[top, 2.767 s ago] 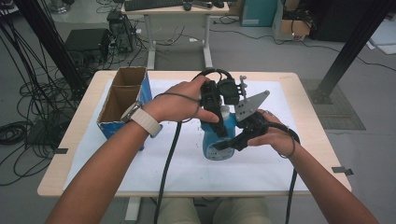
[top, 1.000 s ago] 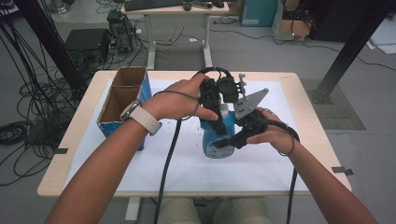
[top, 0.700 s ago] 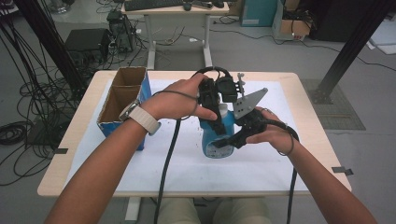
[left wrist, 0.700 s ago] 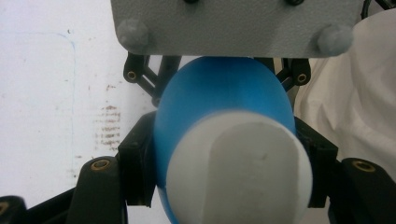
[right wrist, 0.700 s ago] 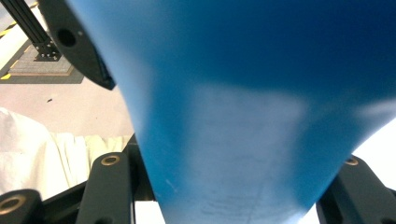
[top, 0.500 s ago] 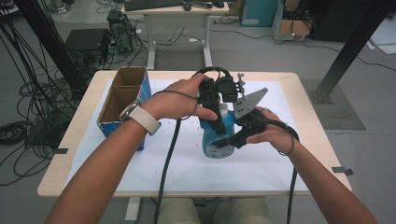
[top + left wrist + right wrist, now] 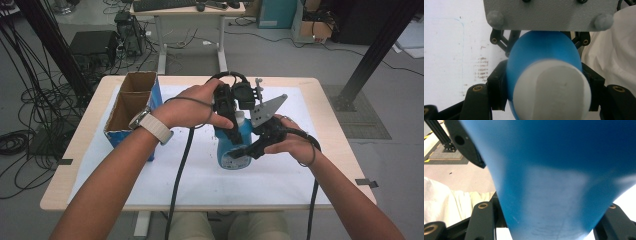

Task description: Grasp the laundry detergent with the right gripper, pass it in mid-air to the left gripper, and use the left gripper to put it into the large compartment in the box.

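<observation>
**Blue bottle held between two grippers above the table's middle**

High view: a blue plastic bottle with a white cap [image 7: 233, 142] is held over the white sheet [image 7: 200, 175] that covers the wooden table [image 7: 90, 145], near its centre. Its long axis runs roughly upright, tilted a little, with the cap end up and away from the person and the labelled base down and toward them. The left gripper [image 7: 226, 111] comes over the bottle's upper part; the right gripper [image 7: 248, 149] meets its lower body from the right. An open brown cardboard box with blue sides [image 7: 131, 107] stands well apart to the left.

Left gripper view: the white cap [image 7: 551, 91] points at the camera, with the blue body receding behind it. The black jaws press on both sides of the bottle just behind the cap.

Right gripper view: the blue body [image 7: 556, 177] rises between the black jaws, which are pinched against its narrower part on both sides.
</observation>
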Available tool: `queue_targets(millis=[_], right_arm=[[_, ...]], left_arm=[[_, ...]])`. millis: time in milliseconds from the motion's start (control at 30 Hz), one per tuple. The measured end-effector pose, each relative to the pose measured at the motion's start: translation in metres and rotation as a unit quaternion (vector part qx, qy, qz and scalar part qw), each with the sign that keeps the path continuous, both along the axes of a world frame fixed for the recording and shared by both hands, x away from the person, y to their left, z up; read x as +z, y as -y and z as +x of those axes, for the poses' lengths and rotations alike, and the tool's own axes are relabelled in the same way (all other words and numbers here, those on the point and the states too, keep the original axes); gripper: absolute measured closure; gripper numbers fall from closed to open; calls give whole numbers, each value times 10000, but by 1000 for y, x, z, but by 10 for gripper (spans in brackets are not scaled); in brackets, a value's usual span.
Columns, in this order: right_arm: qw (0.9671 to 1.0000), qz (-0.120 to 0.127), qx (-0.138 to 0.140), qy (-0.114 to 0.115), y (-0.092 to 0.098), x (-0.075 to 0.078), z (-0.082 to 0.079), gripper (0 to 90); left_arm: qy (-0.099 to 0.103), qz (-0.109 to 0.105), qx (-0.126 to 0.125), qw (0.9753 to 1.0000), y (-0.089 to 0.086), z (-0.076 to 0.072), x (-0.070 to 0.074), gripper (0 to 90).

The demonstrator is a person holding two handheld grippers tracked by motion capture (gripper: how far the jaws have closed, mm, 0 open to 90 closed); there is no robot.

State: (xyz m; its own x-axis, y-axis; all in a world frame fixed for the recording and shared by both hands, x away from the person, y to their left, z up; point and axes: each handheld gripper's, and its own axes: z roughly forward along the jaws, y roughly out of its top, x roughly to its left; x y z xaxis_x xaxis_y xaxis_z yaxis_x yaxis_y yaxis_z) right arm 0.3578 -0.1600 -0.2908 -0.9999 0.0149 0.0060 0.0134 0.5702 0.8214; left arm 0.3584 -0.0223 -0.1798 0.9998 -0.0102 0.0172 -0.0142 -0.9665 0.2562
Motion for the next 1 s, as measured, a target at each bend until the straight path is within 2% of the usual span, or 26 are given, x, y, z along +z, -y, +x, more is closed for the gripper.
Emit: queue_targets(millis=[600,667,867,933,1000], right_arm=[[10000,22,8,-10,1,-1,0,429],[10000,20,8,-14,2,-1,0,429],[10000,25,-2,-14,1,-1,0,429],[10000,21,-1,-9,1,-1,0,429],[10000,13,8,-8,1,-1,0,429]], left_arm=[[-5,-38,14,10000,1,0,-1,374],[-5,-25,-49,10000,1,1,-1,374],[-5,-29,6,10000,1,0,-1,374],[-12,-29,-49,10000,1,1,-1,374],[6,-32,4,10000,1,0,-1,374]])
